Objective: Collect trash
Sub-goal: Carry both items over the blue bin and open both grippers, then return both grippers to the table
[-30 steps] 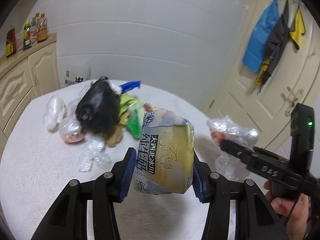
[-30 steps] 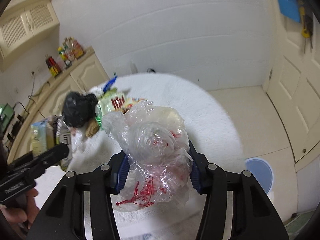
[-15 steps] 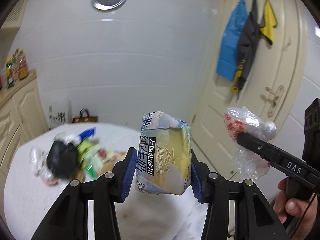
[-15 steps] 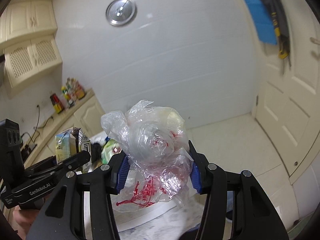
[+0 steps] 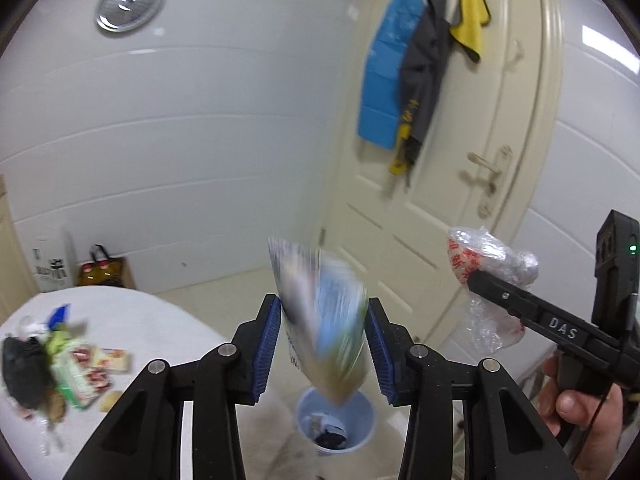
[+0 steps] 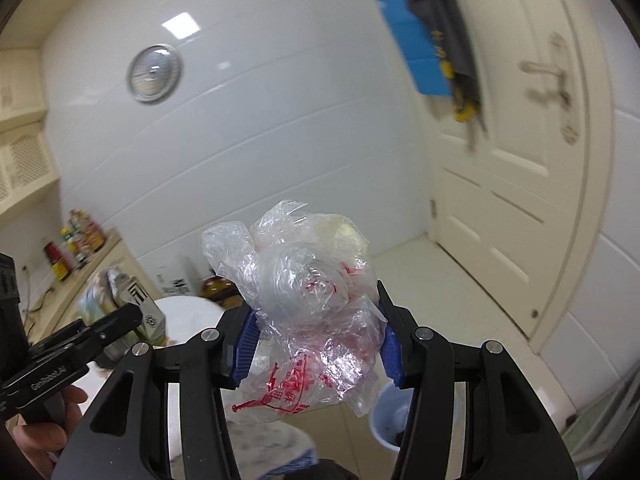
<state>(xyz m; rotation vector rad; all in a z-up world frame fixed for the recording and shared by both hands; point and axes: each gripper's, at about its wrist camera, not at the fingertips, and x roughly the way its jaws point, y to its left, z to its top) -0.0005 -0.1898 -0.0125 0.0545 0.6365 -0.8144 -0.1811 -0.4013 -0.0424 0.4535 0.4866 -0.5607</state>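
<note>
In the left wrist view my left gripper [image 5: 322, 314] has a milk carton [image 5: 326, 336] between its blue pads. The carton is blurred and tilted, its lower end pointing down at a pale blue bin [image 5: 369, 420] on the floor; the jaws are closing on it. My right gripper [image 6: 316, 332] is shut on a crumpled clear plastic bag with red print [image 6: 308, 280]. That bag [image 5: 486, 250] and the right gripper [image 5: 484, 284] also show at the right of the left wrist view. The bin [image 6: 382, 408] lies low, just right of the right gripper.
A round white-covered table [image 5: 160, 320] at the left carries a trash pile with a black bag [image 5: 24, 372] and wrappers [image 5: 80, 364]. A cream door [image 5: 460, 208] with hanging cloths [image 5: 392, 80] stands behind. A brown bag [image 5: 102, 274] sits by the wall. A hand [image 5: 572, 400] holds the right gripper.
Both grippers swung away from the table toward the door and rose; the bin came into view below them. The carton tipped and blurred between the left pads. The plastic bag stays gripped.
</note>
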